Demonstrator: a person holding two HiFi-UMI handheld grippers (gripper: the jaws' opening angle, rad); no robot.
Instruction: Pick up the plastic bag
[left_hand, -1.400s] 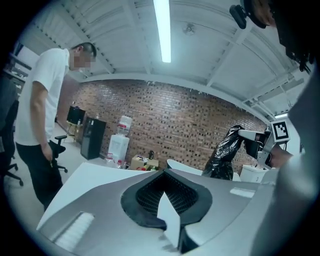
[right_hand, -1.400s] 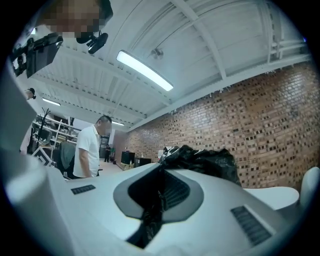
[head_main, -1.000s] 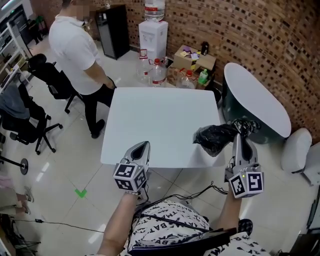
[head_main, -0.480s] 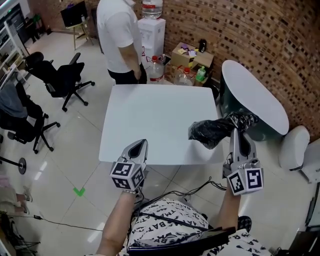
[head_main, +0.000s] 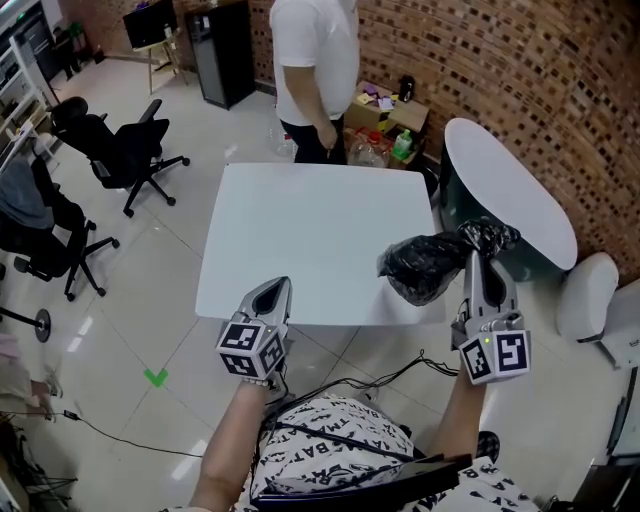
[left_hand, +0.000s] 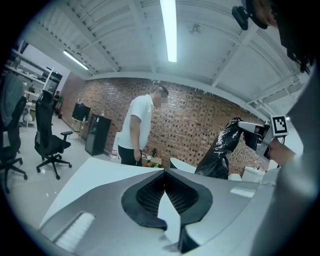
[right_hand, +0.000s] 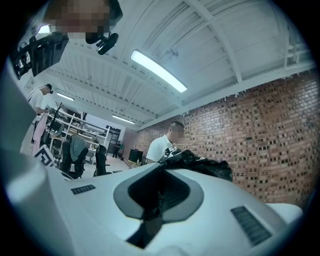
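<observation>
White square table (head_main: 310, 235), tiled floor (head_main: 140, 320)

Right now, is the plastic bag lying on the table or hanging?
Hanging: the right gripper, shut on its top, holds the plastic bag bunched over the table, at its near right corner.

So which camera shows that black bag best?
The head view: the whole black bag hangs in plain sight from the right tool. The left gripper view shows it smaller, side-on; the right gripper view shows only its crumpled top.
</observation>
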